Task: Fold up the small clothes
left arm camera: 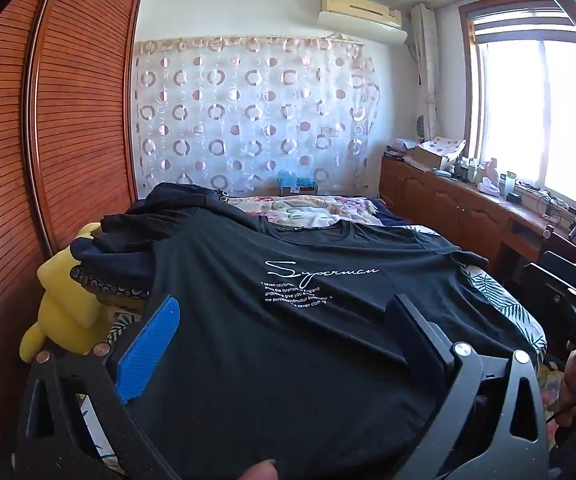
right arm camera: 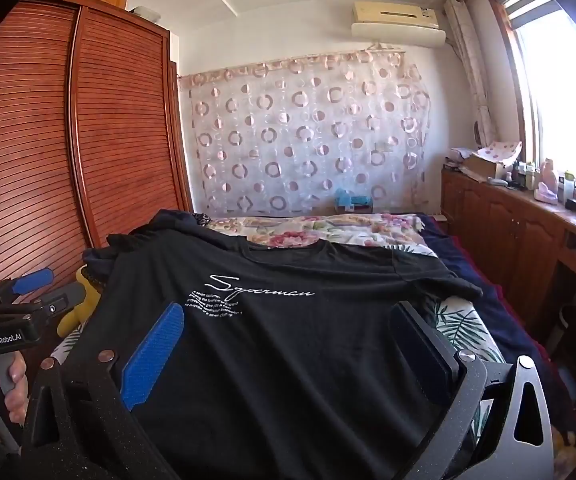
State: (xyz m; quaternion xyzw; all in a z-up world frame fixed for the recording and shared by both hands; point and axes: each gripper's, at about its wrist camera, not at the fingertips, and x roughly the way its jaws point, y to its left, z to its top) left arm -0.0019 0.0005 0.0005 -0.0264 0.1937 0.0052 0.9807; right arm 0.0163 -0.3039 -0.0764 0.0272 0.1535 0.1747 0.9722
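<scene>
A black T-shirt with white "Superman" lettering lies spread flat on the bed, collar at the far end; it also shows in the right wrist view. My left gripper is open, its blue-padded fingers wide apart above the shirt's lower half. My right gripper is open too, fingers wide above the same shirt, holding nothing. The left gripper also shows in the right wrist view at the left, held by a hand.
A yellow plush toy sits at the bed's left edge beside a pile of dark clothes. A floral quilt lies beyond. A wooden wardrobe stands left, a cluttered cabinet under the window right.
</scene>
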